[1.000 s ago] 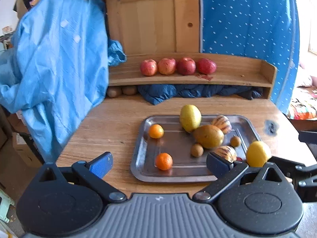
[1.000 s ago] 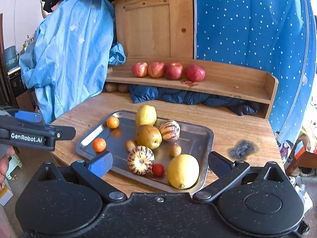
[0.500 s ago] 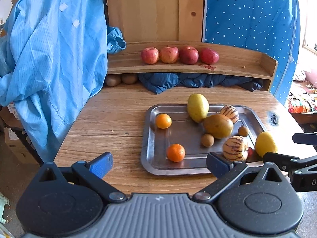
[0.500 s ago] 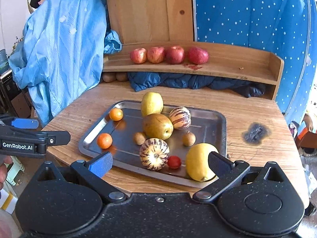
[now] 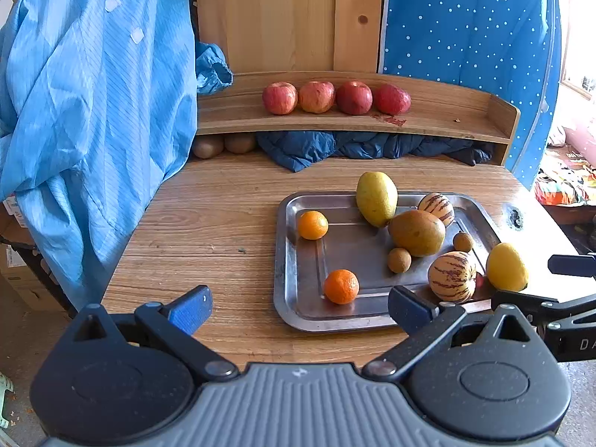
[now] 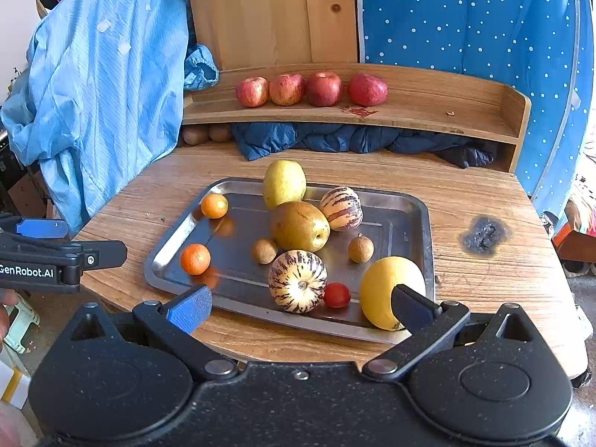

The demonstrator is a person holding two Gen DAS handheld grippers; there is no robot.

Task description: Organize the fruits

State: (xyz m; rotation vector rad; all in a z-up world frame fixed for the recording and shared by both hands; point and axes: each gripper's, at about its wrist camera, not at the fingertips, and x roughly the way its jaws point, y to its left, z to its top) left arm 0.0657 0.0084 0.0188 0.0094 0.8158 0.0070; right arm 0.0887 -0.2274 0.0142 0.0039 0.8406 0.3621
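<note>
A steel tray [image 5: 298, 313] [image 6: 409, 208] on the wooden table holds two small oranges [image 5: 341, 286] [image 6: 195, 258], a yellow-green pear [image 6: 284, 183], a brown pear [image 6: 300, 225], two striped melons [image 6: 297, 281], a lemon [image 6: 383, 287], a small red fruit [image 6: 336, 294] and two little brown fruits. My left gripper [image 5: 300, 311] is open, low over the table's front edge by the tray's near left corner. Over the tray's front rim my right gripper [image 6: 300, 307] hangs open, its right finger in front of the lemon. Neither holds anything.
Several red apples [image 5: 335, 97] [image 6: 309, 89] line a wooden shelf [image 5: 447, 119] at the back; dark blue cloth and two brown fruits [image 5: 223, 144] lie beneath it. A light blue coat [image 5: 93, 111] hangs at left. A burn mark [image 6: 484, 236] scars the table right of the tray.
Both grippers have moved forward toward the table, so the tray and fruit look nearer and larger. Both stayed open. No fruit has moved.
</note>
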